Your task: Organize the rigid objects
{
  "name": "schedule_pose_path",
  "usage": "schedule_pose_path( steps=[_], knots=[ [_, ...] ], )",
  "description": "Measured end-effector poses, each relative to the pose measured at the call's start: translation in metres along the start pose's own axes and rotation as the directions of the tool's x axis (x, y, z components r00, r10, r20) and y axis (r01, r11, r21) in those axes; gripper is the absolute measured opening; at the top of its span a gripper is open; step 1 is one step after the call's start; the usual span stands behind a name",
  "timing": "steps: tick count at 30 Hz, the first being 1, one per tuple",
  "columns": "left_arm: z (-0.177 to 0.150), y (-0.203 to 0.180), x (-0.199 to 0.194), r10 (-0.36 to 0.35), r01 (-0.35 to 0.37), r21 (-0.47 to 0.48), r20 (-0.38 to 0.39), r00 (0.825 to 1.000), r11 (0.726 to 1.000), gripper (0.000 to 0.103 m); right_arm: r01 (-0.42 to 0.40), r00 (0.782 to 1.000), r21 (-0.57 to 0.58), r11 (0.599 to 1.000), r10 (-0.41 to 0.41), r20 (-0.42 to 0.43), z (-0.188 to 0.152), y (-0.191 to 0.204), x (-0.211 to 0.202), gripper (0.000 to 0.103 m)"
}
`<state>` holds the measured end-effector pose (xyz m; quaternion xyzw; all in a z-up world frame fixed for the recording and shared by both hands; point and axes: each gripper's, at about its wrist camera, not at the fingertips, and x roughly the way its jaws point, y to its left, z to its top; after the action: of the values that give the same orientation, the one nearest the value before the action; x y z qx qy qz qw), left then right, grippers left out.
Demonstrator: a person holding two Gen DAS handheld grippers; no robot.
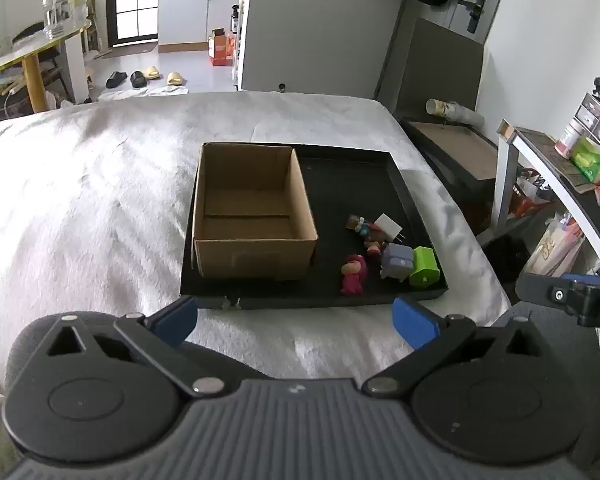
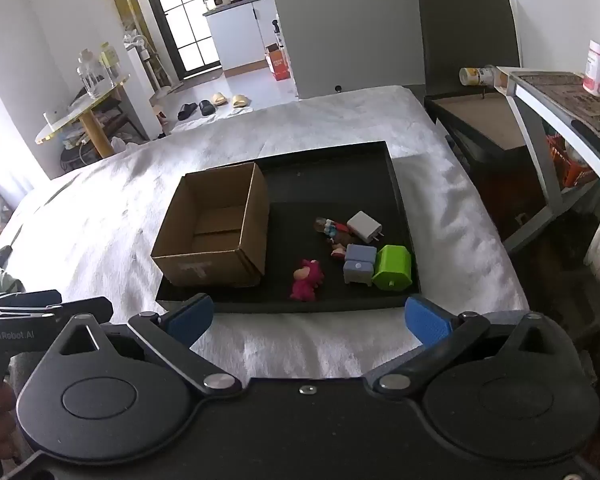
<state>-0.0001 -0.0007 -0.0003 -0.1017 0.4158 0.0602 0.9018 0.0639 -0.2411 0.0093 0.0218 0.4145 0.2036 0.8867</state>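
Toys on a black tray on the bed, both claws spread wide and holding nothing.
White wrinkled bedsheet (image 1: 99, 200) bears the shallow black tray (image 1: 352, 168); in it an empty cardboard box (image 1: 251, 216), then beside it a green block (image 1: 424, 267), grey block (image 1: 396, 261), white charger (image 1: 387, 225), pink plush figure (image 1: 352, 274). Left claw (image 1: 295, 320), right claw (image 2: 308, 320).
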Motion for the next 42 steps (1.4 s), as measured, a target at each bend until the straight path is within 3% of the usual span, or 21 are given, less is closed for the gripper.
schedule_pose_path(
  steps=[42],
  knots=[
    [0.003,0.002,-0.009,0.002,-0.003,0.006,0.021,1.0,1.0,0.103,0.007,1.0,-0.02,1.0,-0.007,-0.001,0.006,0.005,-0.002,0.103]
  ],
)
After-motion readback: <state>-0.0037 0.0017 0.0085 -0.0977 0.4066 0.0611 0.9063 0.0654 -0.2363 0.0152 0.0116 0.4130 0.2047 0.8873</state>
